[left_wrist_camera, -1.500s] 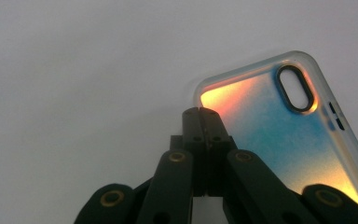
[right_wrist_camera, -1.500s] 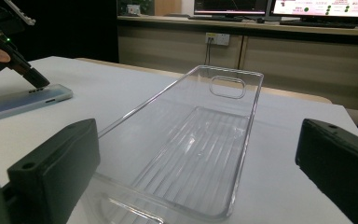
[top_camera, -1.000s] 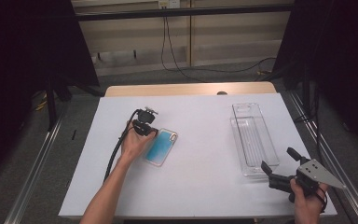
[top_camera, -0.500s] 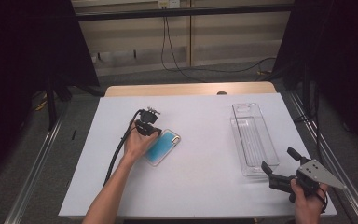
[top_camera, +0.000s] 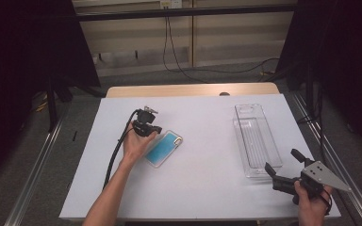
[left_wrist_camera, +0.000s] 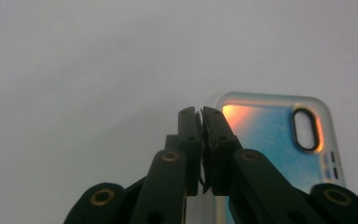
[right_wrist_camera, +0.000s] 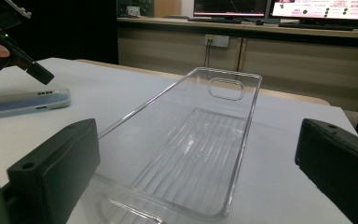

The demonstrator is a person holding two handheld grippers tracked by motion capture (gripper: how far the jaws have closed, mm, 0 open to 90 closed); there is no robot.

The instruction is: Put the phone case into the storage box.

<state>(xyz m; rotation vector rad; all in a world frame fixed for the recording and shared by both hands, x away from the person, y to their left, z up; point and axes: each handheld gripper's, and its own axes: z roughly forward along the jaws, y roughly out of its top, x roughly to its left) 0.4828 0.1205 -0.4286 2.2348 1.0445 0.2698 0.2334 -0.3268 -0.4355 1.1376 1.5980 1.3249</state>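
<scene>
2 grippers wait: the left gripper (left_wrist_camera: 201,116), pinched together on nothing, has just cracked apart beside the blue phone case (left_wrist_camera: 279,140); the right gripper (right_wrist_camera: 205,154) gapes before the clear tray (right_wrist_camera: 200,154).

On the surface (top_camera: 198,188), left of centre: a phone case (top_camera: 163,148), lying flat at a slant. Just beside its left edge, over the near-left part: the left hand-held gripper (top_camera: 147,128). Well apart, toward the right edge: a tray (top_camera: 257,139), lying lengthwise front to back. Just before the tray's near end, at the near right corner: the right hand-held gripper (top_camera: 283,172), pointing toward the tray. Behind the surface: a wall with cables.
</scene>
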